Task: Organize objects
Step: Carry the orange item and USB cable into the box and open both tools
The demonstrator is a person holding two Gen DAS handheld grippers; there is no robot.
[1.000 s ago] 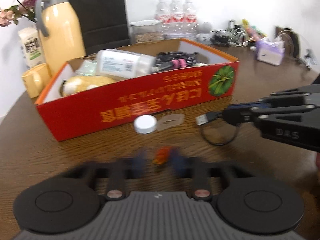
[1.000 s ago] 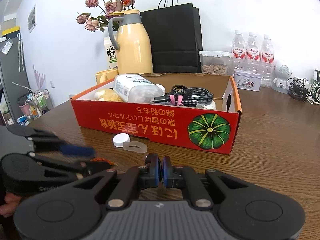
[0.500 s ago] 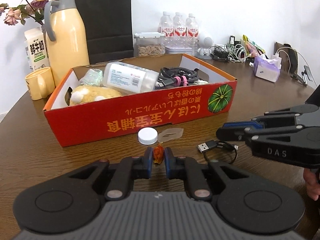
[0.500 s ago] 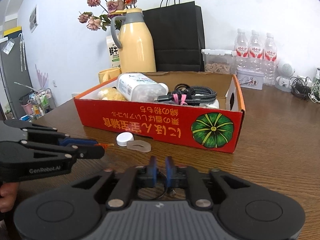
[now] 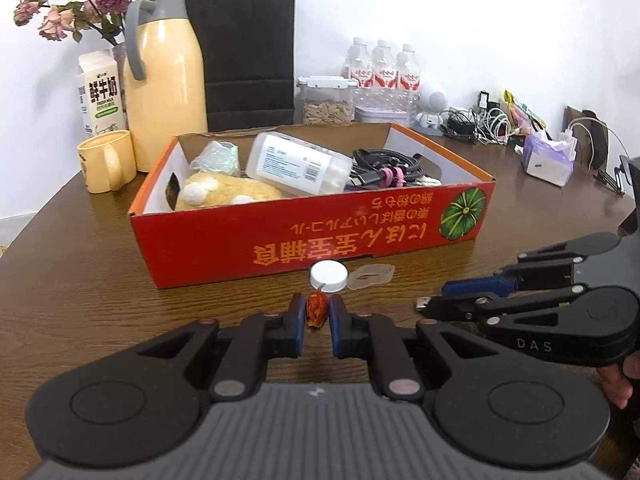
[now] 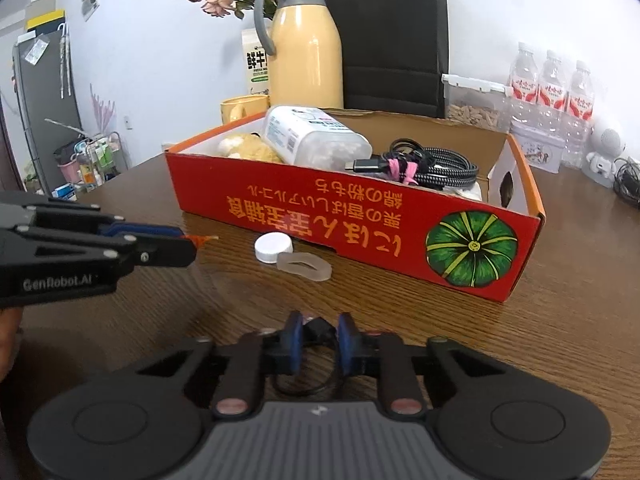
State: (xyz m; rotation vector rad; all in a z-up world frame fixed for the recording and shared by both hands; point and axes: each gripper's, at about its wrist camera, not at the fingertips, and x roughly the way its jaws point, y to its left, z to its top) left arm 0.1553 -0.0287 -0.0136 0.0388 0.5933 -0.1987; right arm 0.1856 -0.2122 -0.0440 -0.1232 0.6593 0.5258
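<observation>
One red cardboard box sat on the tabletop, holding one white bottle, one bundled black cable and one yellow plush toy. In front of it lay one white cap and one clear plastic piece. Behind it stood one yellow jug, one mug, one milk carton, one black paper bag, one clear lidded container, three water bottles and one tissue pack.

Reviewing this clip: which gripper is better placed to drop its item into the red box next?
Probably left. The left gripper is shut on the small red-orange item, facing the red box. The right gripper only straddles the USB cable, without a clear grip.
</observation>
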